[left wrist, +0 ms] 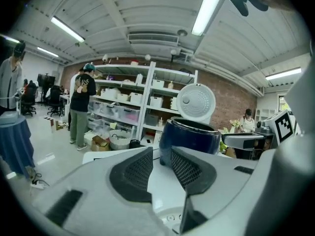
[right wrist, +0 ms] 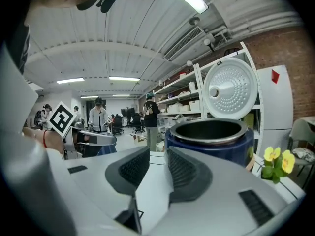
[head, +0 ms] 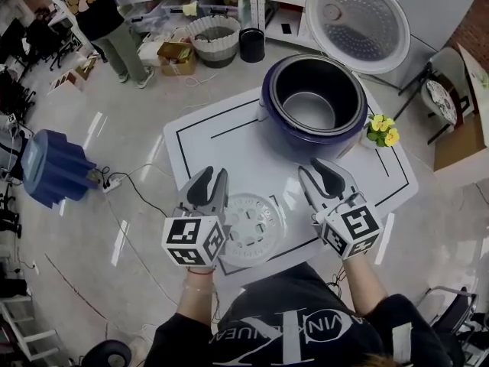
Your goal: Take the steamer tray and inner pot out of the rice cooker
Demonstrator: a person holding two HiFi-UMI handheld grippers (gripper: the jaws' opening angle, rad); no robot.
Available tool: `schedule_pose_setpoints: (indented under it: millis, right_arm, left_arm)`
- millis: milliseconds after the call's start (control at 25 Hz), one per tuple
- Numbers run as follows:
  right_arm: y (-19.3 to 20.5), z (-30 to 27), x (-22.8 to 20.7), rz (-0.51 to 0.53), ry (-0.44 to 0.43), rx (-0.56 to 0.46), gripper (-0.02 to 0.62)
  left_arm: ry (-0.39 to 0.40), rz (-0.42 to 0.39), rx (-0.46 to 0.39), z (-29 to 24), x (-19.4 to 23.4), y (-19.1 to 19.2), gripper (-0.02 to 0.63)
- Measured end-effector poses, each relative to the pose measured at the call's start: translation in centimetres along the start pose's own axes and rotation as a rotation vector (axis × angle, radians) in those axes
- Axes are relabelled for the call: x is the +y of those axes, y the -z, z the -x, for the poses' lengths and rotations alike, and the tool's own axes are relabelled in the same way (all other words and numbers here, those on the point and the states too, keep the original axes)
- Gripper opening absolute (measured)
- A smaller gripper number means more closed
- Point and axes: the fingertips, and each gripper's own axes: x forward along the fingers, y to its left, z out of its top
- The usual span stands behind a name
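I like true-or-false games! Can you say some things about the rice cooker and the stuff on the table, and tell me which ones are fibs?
1. The rice cooker's lid stands open. True.
2. The steamer tray sits inside the cooker. False: it lies on the white table, close to the person.
3. The inner pot is in the cooker. True.
4. The left gripper is squeezing the tray. False: its jaws are apart with nothing between them.
5. The flowers beside the cooker are yellow. True.
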Motion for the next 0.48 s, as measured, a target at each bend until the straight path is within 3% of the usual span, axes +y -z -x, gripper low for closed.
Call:
schedule_pose_setpoints:
  millis: [480]
  right_arm:
    - [-4.2,1.5,-6.7,-0.002,0.106,-0.086,0.116]
  left_arm:
    - [0.107,-0.044,-0.072,-5.4,-5.3,-5.3,0.1]
